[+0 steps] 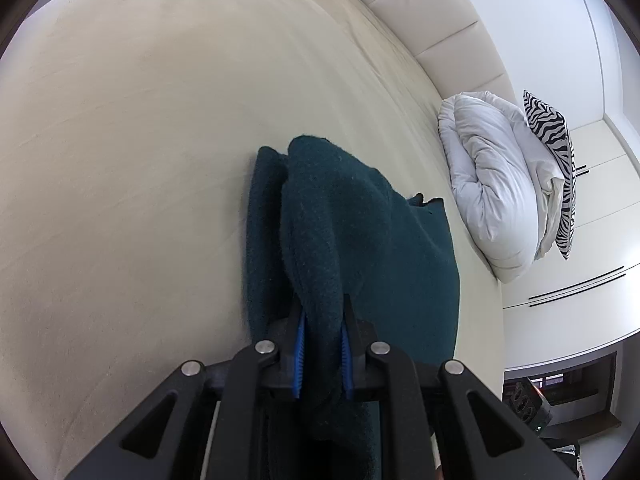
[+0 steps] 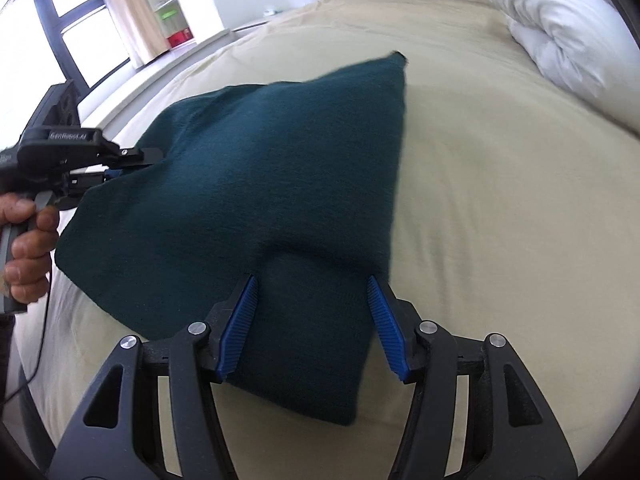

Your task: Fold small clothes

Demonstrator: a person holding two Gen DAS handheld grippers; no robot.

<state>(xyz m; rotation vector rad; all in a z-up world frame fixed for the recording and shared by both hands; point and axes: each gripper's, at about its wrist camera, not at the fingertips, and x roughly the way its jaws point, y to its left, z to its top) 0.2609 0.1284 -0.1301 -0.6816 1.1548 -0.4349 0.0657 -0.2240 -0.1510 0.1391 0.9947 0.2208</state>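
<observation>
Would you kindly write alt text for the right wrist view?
The right gripper hangs open over a dark teal knitted garment spread on a cream bedsheet. At left, the hand-held left gripper pinches the garment's edge; a white rolled duvet lies at upper right.

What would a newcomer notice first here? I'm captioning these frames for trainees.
A dark teal knit garment lies mid-bed on the cream sheet. The left tongs are clamped on its bunched edge, while the right tongs stand open over its near part. A white duvet sits by the headboard.
</observation>
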